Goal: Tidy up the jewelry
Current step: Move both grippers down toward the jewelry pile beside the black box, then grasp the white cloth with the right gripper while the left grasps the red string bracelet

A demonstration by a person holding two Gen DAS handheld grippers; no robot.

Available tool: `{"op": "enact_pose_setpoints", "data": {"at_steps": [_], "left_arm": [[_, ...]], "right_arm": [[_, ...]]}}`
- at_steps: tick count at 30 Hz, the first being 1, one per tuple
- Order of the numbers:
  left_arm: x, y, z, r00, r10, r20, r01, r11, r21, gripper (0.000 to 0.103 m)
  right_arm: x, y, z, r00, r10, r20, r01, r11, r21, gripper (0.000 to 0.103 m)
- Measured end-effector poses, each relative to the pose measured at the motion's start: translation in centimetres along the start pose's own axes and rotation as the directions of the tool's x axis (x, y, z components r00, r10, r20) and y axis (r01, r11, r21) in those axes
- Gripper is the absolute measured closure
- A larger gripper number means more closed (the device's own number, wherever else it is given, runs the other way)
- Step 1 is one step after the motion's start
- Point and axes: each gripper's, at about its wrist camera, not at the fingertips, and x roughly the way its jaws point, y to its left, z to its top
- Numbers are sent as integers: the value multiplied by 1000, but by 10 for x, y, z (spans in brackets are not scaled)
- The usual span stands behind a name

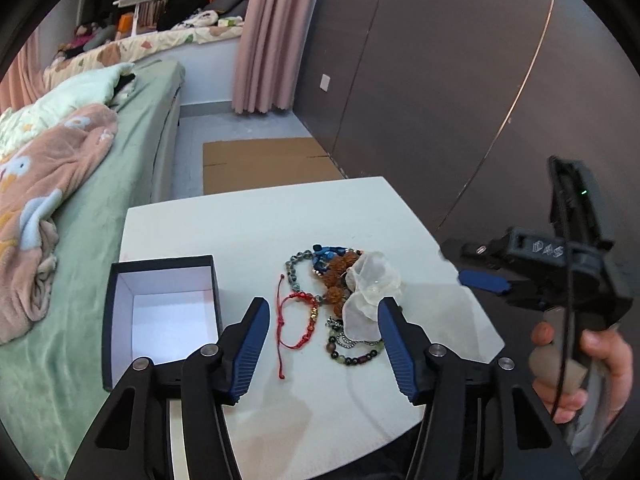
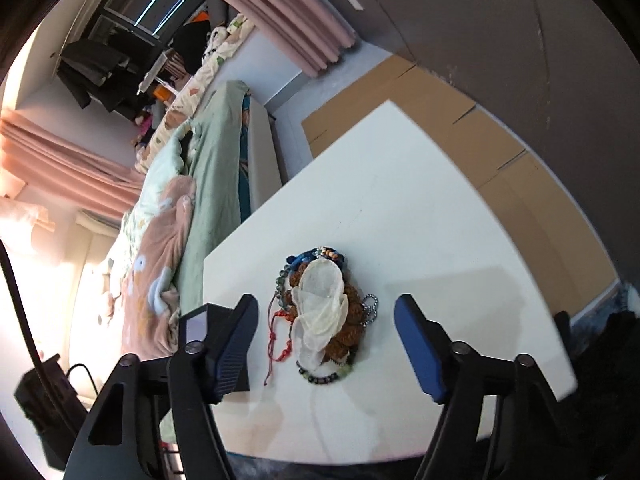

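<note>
A tangle of jewelry (image 1: 334, 280) lies mid-table on the white table (image 1: 248, 224): bead bracelets, brown seed beads, a chain, a red cord bracelet (image 1: 296, 320) and a sheer white pouch (image 1: 370, 292) on top. Left of it stands a dark box (image 1: 160, 308) with a white inside, open and empty. My left gripper (image 1: 323, 308) hovers open over the pile, holding nothing. My right gripper (image 2: 326, 304) is open too, straddling the pouch (image 2: 320, 304) from above without touching. The box (image 2: 196, 320) is mostly hidden behind its left finger.
A bed (image 1: 120, 184) with a green sheet and a pink blanket borders the table's left side. Flat cardboard (image 1: 264, 164) lies on the floor beyond the table. A dark wardrobe wall (image 1: 440, 80) runs along the right. A hand (image 1: 592, 360) holds the right gripper's handle.
</note>
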Motion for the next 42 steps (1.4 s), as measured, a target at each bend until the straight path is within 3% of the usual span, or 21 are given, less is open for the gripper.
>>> {"op": "enact_pose_setpoints", "data": {"at_steps": [3,11,14,15,16,29,33,35,39,42], "left_arm": [[12,3,0,1000,25,-16,-25,1000,13,46],[35,12,3,998,46,-42,-46,999,-7,51],[41,8,1,997,49,-54,-48,999,11,51],[43,7,0,997,54,-61,-53,998,21,52],[45,5,-1,996,60,-68,-58,998,33,52],[89,-12,-16,985,86,-149,-66,989,130,70],[102,-14,-14,982,105,-155,-81,985,155,73],[108,-13,-15,979,129,-155,-105,983,153,84],[121,-9,-21,971,140,-193,-115,984,134,84],[120,-13,-23,972,164,-168,-134,975,178,84]], "right_arm": [[23,-14,0,999,-11,-52,13,999,38,49],[47,-8,2,995,-57,-86,58,998,11,51],[56,-5,-1,991,-76,-112,76,997,2,72],[59,-5,-2,990,-75,-124,75,997,-3,89],[60,-6,-2,989,-73,-129,73,997,-4,97],[6,-15,2,997,65,35,-66,997,35,100],[0,-18,2,997,59,48,-61,997,51,100],[0,-19,3,997,61,49,-63,996,59,100],[2,-17,5,997,71,36,-73,995,63,100],[4,-15,7,995,91,31,-93,994,64,100]]}}
